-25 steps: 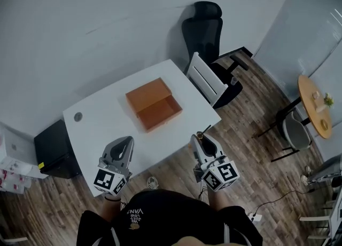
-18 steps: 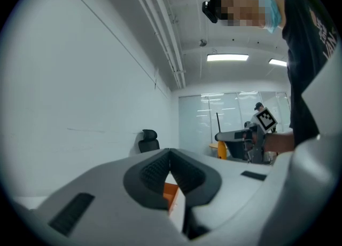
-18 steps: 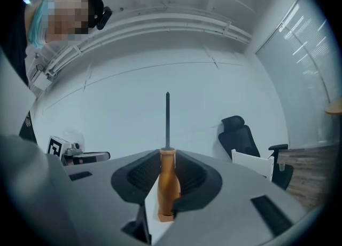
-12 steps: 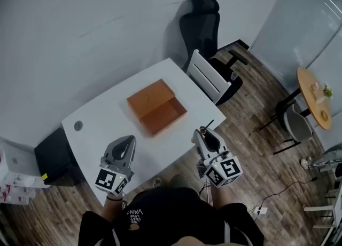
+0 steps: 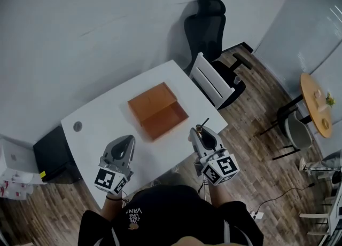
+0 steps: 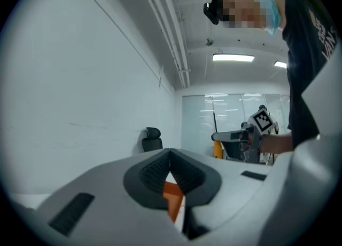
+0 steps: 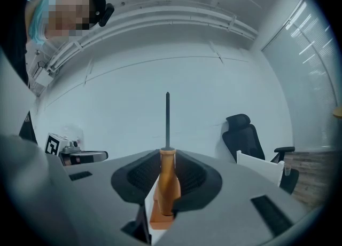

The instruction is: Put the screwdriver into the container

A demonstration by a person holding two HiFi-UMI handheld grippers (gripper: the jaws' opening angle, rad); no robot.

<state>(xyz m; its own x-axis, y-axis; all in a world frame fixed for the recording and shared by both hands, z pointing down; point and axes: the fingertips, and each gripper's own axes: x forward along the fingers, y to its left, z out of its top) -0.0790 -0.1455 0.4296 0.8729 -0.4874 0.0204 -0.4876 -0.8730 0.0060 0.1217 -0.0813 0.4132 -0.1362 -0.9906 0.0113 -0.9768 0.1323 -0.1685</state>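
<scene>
An open orange box (image 5: 158, 111) sits in the middle of the white table (image 5: 101, 119). My right gripper (image 5: 201, 133) hovers over the table's near right corner, shut on a screwdriver (image 7: 166, 181) with an orange handle and a dark shaft pointing forward. In the head view the screwdriver's shaft (image 5: 204, 123) sticks out toward the table's right edge. My left gripper (image 5: 124, 144) is held above the table's near edge, to the left of the box, jaws shut with nothing between them. A sliver of the orange box (image 6: 172, 202) shows below its jaws.
A white chair (image 5: 212, 82) stands at the table's right side, with a black office chair (image 5: 206, 29) behind it. A black cabinet (image 5: 53, 154) sits at the table's left end. A round grommet (image 5: 78, 126) marks the table's left part. A round wooden table (image 5: 315, 103) stands far right.
The view has shifted slightly; the right gripper with the screwdriver has edged left, closer to the table's near right corner. The left gripper has barely moved.
</scene>
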